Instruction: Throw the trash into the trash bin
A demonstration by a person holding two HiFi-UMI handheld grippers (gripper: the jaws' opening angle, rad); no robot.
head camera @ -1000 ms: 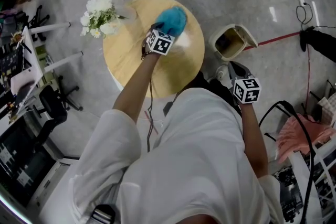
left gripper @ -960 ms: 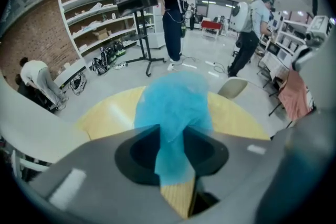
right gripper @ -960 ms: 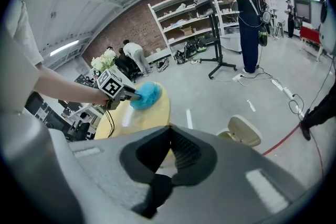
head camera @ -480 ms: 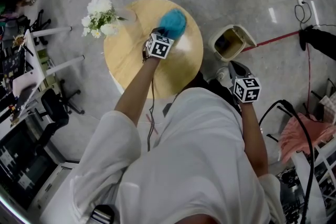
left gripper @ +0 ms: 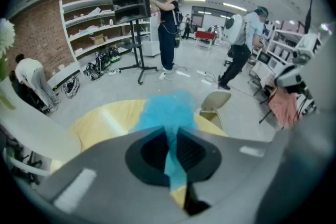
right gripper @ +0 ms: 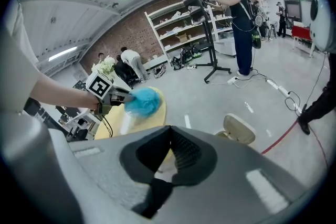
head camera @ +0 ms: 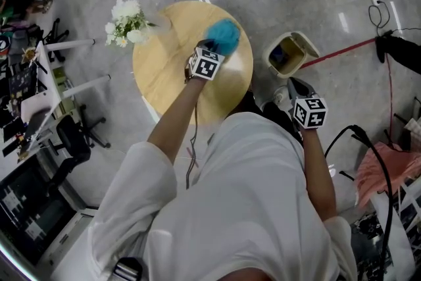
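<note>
One piece of trash, a crumpled blue wad, is pinched at its near edge by the left gripper. The left gripper view shows the jaws pressed tight on a thin strip of it, with the rest bulging out beyond the tips. The wad hangs over the far right part of the round wooden table; whether it has lifted clear of the top or brushes it, I cannot tell. The right gripper is held low on the right, jaws together with nothing between them.

The pick looks done, so the carry is the step in hand. The trash bin stands on the floor just right of the table with its lid tipped back and its mouth showing. The next move calls for a swing to the right, past the table edge, until the wad is over that mouth, then a lowering and a release. The wad is wide and light, so it should be let go low, or it may drift onto the rim.

The way between the table edge and the bin is open floor. The flowers sit at the far left edge, well away from the path. The right gripper is near the bin's near side and should stay back to leave room.
</note>
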